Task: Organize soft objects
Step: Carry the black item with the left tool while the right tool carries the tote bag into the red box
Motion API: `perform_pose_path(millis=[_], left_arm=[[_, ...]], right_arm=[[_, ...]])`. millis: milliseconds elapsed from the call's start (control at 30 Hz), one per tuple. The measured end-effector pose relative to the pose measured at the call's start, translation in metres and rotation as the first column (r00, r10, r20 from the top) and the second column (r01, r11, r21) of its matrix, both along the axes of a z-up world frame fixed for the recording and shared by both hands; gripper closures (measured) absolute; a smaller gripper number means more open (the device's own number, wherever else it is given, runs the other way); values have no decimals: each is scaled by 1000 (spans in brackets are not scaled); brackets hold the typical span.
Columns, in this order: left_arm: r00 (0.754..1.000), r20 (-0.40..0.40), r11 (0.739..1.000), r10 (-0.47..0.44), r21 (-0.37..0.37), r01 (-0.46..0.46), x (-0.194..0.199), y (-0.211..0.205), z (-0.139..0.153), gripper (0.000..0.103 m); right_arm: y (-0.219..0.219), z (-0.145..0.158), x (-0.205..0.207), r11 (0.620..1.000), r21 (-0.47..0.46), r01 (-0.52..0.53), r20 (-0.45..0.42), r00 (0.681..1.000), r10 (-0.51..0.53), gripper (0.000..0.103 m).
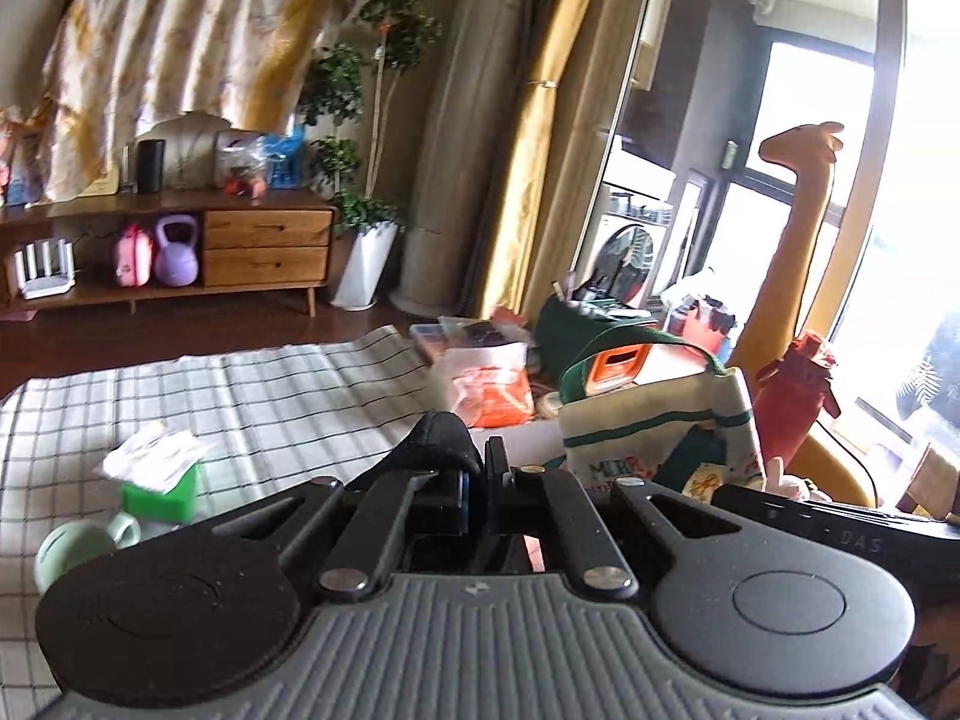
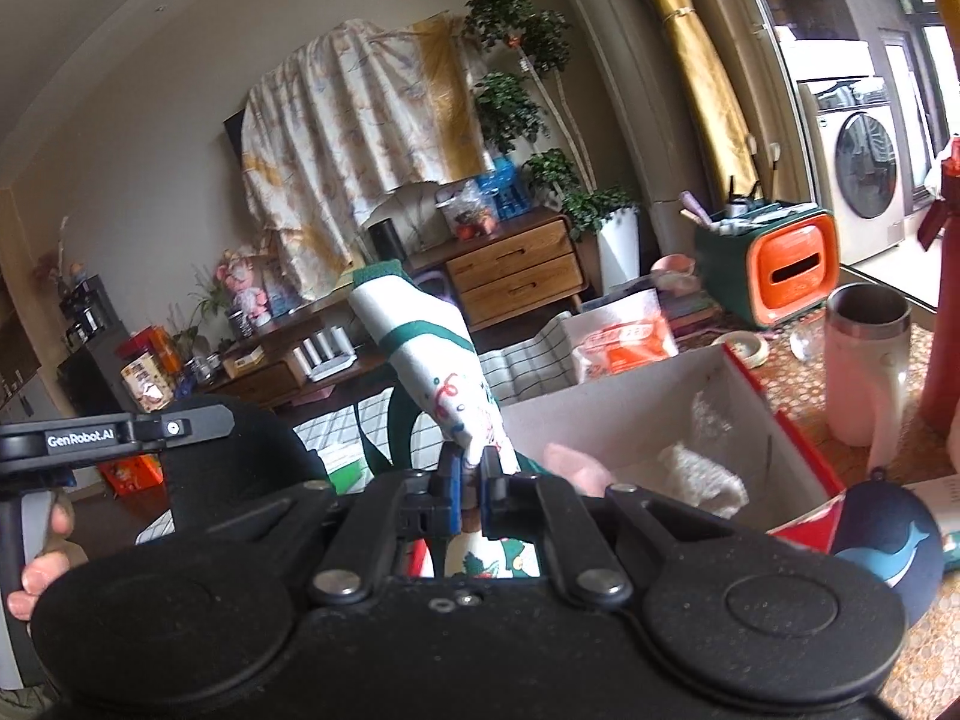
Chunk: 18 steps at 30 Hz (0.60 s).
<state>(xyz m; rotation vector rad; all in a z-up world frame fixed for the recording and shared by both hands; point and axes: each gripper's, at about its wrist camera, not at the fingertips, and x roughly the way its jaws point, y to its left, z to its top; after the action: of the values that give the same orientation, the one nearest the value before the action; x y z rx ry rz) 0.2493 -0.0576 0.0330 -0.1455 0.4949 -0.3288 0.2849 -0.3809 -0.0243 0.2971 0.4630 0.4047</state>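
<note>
My right gripper [image 2: 472, 471] is shut on a white sock with green stripes and a printed pattern [image 2: 429, 354], which stands up from the jaws above the left edge of an open cardboard box [image 2: 606, 414]. The same sock shows in the left wrist view [image 1: 660, 420], to the right of my left gripper [image 1: 478, 468]. My left gripper is shut on a piece of black fabric [image 1: 441, 438]. A white fluffy item [image 2: 702, 474] lies inside the box. A navy cap with a whale print [image 2: 888, 534] lies right of the box.
A white and steel mug [image 2: 864, 354] and a red bottle [image 2: 942, 300] stand right of the box. An orange and green container [image 2: 774, 264] sits behind. A checked cloth [image 1: 240, 396] carries a green tissue box [image 1: 159, 480] and a mint cup [image 1: 78, 546]. A plastic bag [image 1: 489, 384] lies beyond.
</note>
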Motion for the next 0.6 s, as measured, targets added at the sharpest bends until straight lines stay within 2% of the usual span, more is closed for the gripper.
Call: perform_pose_path(millis=[300,600], left_arm=[[994,32,994,-105,-18,106,45,-65,20,98],[978,12,972,-208,-106,208,81,-110,1,98]], right_arm=[[-48,5,33,993,-9,115,32,993,-114,98],[-75,-7,57,974,-87,209,45,978,-205,98]])
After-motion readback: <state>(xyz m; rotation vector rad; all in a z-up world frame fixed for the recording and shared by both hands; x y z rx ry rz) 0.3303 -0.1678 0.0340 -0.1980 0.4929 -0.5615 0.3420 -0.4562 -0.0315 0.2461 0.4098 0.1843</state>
